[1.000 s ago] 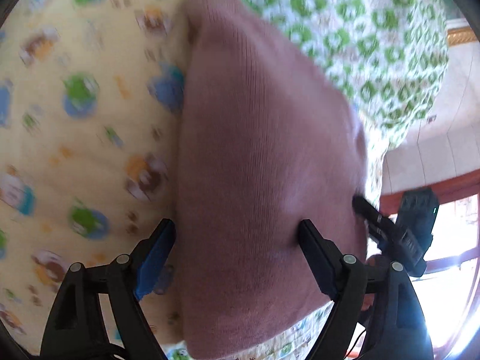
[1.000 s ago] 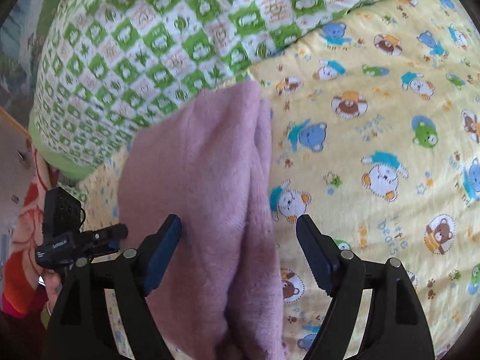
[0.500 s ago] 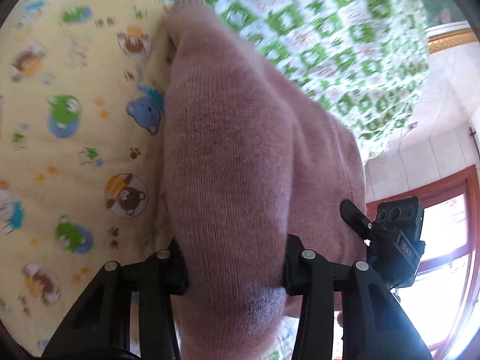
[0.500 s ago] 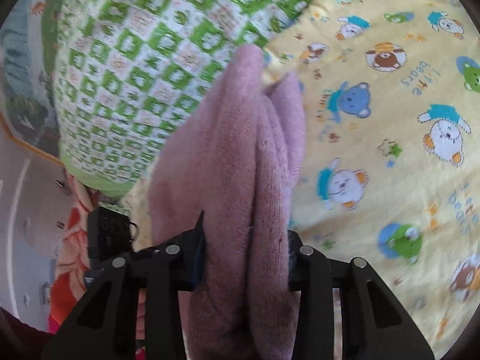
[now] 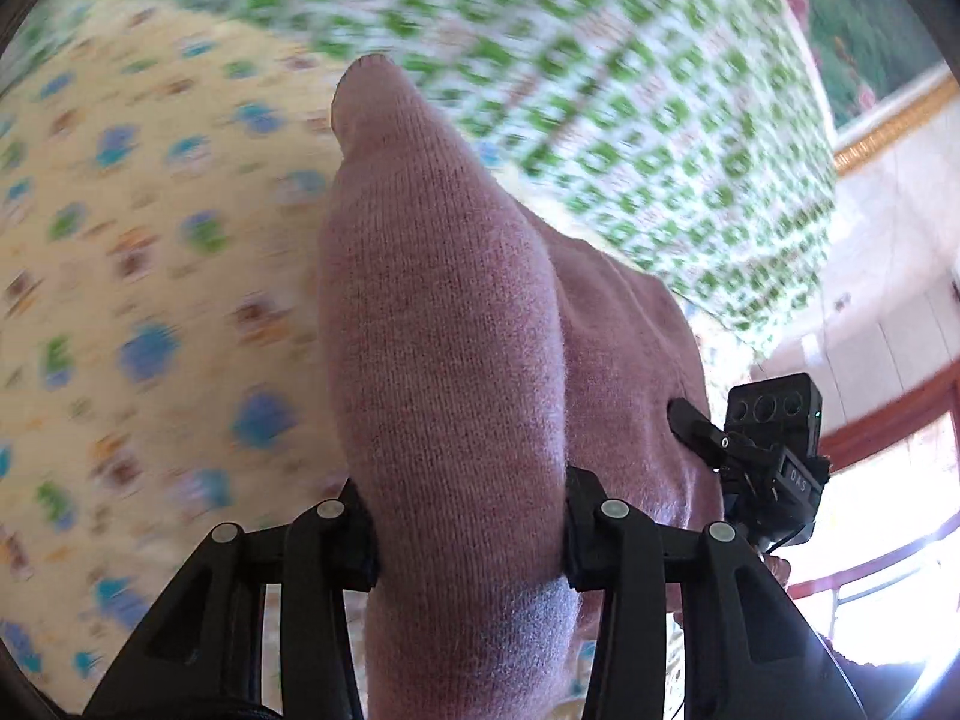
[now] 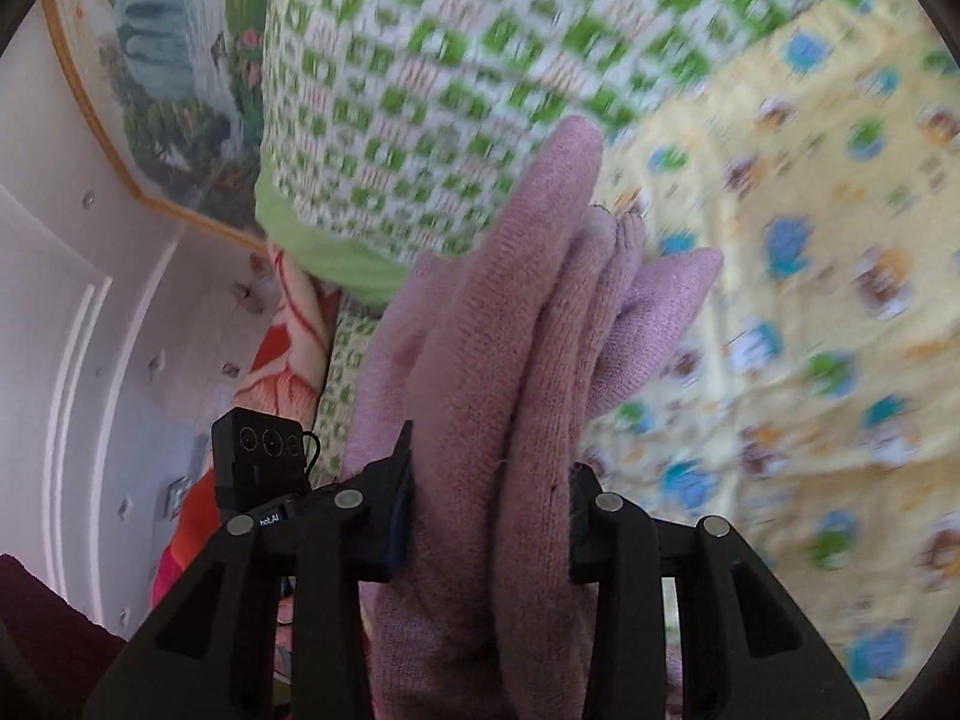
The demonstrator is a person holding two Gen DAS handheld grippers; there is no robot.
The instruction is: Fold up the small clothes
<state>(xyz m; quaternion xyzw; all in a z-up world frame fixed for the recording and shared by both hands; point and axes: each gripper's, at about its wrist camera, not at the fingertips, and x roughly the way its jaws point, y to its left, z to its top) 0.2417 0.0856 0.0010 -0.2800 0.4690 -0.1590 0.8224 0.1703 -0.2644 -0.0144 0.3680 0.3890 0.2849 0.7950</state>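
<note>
Two grippers, left gripper [image 5: 468, 531] and right gripper [image 6: 492, 516], each clamped on a bunched thickness of the pink knit garment [image 5: 444, 324], jaws drawn in tight against the wool with no gap showing, garment lifted off the yellow bear-print sheet [image 5: 138, 276] and hanging in layered folds near the green checked quilt [image 6: 432, 60]. Judged mid-fold, with the piece gathered and carried rather than laid flat. Next move likely calling for lowering both ends level onto the sheet, keeping the layers stacked and edges matched, then opening both jaws without dragging the knit.
</note>
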